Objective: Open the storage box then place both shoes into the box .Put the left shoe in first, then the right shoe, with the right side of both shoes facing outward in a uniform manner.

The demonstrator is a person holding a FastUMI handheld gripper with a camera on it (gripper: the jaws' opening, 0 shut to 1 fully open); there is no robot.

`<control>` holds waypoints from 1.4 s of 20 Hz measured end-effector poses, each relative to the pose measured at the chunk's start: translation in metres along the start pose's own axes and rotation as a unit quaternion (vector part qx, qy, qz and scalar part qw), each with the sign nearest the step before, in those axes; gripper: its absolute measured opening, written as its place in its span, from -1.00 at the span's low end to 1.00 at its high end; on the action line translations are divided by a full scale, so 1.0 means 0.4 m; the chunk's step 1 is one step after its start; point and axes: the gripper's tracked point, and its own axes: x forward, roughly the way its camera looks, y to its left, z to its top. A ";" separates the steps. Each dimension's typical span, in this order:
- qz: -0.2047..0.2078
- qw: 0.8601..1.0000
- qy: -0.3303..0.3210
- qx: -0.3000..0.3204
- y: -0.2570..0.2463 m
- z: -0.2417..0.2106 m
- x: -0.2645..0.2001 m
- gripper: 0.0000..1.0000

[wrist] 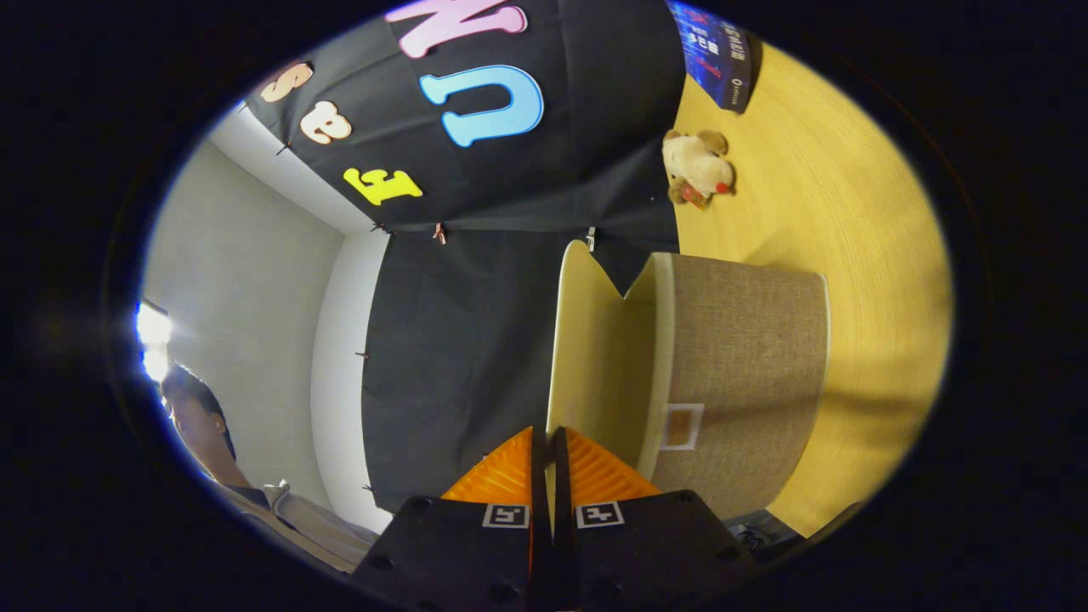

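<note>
gripper (545, 459) fingers pinched together on the thin edge of the box lid (586, 340), lid swung open off the fabric box (739, 374). beyond, a plush toy (697, 166) on the table (850, 212). risk: thin lid slips free, drops shut.

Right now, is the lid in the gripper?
Yes, the fingers are closed on the edge of the cream lid, swung up off the box.

There's a little stuffed dog (697, 166) lying on the yellow wooden desk (850, 255), right up near the black cloth wall (476, 340). A dark book (716, 51) sits just past the dog, also against the cloth. A person (204, 425) is off beyond the cloth, by the white wall (246, 297).
</note>
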 end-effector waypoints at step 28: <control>-0.055 0.983 0.060 -0.163 0.224 -0.069 0.527 -0.87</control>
